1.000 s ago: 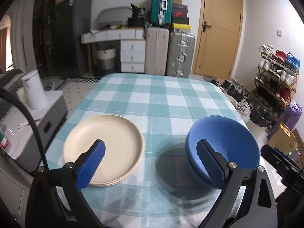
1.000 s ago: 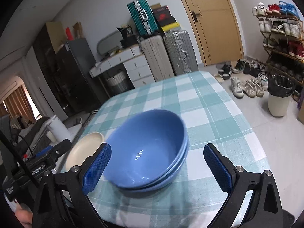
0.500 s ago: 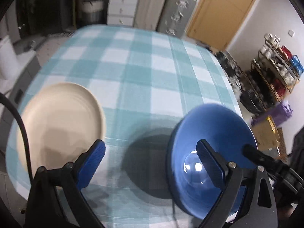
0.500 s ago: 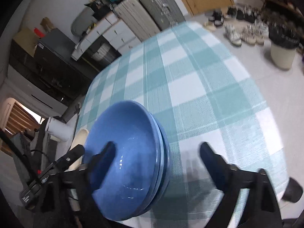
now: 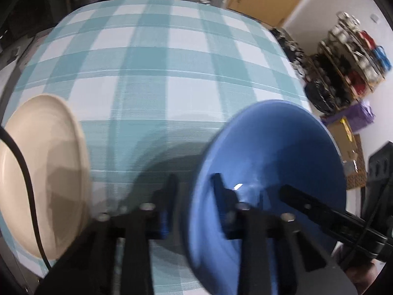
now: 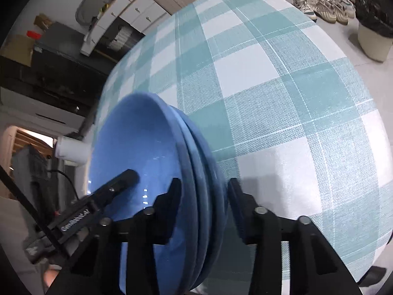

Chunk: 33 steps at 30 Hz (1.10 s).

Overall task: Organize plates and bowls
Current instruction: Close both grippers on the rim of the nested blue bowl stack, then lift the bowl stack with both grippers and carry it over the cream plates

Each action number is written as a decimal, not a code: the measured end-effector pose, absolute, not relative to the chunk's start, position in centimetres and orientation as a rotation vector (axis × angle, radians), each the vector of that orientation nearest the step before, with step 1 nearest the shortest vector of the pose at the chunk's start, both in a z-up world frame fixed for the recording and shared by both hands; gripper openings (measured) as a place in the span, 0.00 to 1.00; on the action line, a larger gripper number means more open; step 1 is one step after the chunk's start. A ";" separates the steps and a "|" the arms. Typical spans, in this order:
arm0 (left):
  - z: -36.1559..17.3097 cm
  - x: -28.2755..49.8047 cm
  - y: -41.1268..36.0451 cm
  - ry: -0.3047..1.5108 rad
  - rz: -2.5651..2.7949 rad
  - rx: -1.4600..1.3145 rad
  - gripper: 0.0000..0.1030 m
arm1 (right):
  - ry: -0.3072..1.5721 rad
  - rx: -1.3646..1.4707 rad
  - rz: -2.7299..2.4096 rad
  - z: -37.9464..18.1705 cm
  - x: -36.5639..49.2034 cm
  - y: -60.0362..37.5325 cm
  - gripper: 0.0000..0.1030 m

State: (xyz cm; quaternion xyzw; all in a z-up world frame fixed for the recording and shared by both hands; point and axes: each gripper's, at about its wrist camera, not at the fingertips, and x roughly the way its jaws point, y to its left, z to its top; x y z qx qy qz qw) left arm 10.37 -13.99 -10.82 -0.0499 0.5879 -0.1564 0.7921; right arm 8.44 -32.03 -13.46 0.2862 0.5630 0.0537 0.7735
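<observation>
In the left wrist view we see our left gripper [image 5: 192,198] at the lower centre of the frame, its two fingers closed most of the way around the near-left rim of the blue bowls [image 5: 270,172]: one finger [image 5: 169,196] lies outside the wall and the other [image 5: 219,191] inside. The picture is blurred here, so we cannot tell whether the pads press firmly on the rim. The bowls fill the lower right of this frame and sit on the checked worktop [image 5: 159,56]. The cream plate [image 5: 41,172] lies at the left edge of the frame, well apart from the bowls, with a black cable [image 5: 27,184] crossing in front of it.

In the right wrist view our right gripper [image 6: 203,196] sits at the lower centre, narrowed around the near-right rim of the stacked blue bowls, which show at least two nested rims. One finger [image 6: 173,196] is inside the top bowl, the other [image 6: 235,199] outside the stack. The bowls occupy the lower left of this frame, and the left gripper's finger reaches into them from the left. A bin [image 6: 374,36] and shoes [image 6: 324,7] stand on the floor at the upper right.
</observation>
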 end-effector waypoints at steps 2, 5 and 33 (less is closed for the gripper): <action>-10.5 10.2 -14.4 1.250 -0.331 -0.068 0.18 | 1.228 0.595 0.093 -13.7 8.5 -31.8 0.25; -10.2 10.1 -14.4 1.241 -0.340 -0.065 0.16 | 1.230 0.574 0.074 -13.8 8.4 -31.9 0.16; -4.9 10.9 -6.5 1.169 -0.216 -0.164 0.14 | 1.210 0.416 0.154 -7.4 11.5 -24.9 0.13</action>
